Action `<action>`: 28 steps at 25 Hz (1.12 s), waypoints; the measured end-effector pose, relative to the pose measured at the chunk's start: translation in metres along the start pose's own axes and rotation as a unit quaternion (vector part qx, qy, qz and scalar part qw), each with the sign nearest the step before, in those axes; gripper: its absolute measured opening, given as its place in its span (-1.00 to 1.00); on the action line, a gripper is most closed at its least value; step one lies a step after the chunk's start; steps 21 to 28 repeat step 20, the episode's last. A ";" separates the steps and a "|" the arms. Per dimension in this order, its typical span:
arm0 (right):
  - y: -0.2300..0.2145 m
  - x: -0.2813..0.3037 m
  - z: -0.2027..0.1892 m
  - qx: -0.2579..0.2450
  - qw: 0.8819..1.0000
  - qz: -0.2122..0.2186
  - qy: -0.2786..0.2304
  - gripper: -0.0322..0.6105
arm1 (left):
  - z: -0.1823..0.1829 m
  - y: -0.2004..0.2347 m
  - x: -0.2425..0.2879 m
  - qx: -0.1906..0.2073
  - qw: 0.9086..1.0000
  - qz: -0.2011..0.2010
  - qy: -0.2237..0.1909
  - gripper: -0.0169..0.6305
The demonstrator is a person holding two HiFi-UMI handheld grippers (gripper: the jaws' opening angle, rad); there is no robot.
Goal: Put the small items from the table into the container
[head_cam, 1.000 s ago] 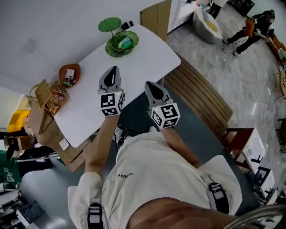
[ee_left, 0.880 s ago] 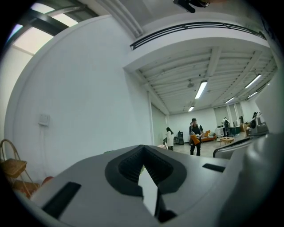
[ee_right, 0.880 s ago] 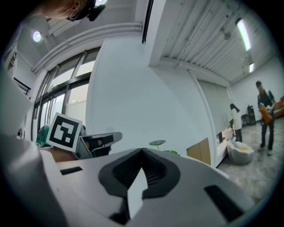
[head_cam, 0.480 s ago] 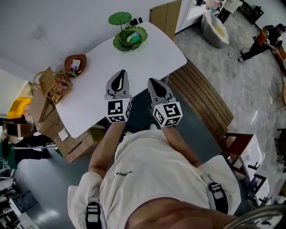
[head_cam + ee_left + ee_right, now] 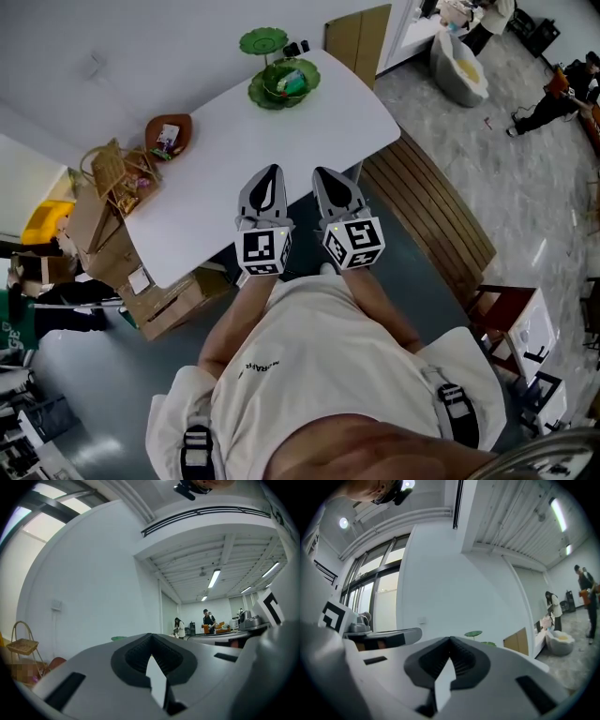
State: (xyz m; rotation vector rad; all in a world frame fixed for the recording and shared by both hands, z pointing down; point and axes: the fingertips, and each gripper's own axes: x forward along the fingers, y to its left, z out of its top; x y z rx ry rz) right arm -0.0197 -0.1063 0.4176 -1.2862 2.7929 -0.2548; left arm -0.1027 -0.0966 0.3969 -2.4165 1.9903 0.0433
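Both grippers hang side by side over the near edge of the white table [image 5: 234,150], pointing level along it. My left gripper [image 5: 272,172] is shut with nothing in it, and the left gripper view shows its jaws [image 5: 151,638] meeting. My right gripper [image 5: 324,174] is also shut and empty [image 5: 450,641]. At the far end stands a green leaf-shaped tiered dish [image 5: 284,82] with small items in its lower bowl. A brown bowl [image 5: 170,133] with small items sits at the table's left edge. Both lie well beyond the grippers.
A small black object [image 5: 297,47] lies beside the green dish. A wicker basket [image 5: 111,171] and cardboard boxes [image 5: 164,298] crowd the table's left side. A wooden bench [image 5: 427,211] runs along the right. People stand far off at the upper right.
My left gripper has drifted closer to the right one and slightly back toward the table's near edge. The head view has shifted, so the table now sits further right in the picture.
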 end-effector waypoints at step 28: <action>-0.001 0.007 -0.006 -0.005 1.000 0.006 0.005 -0.87 | -0.019 -0.004 -0.003 -0.021 1.000 0.005 0.011 -0.94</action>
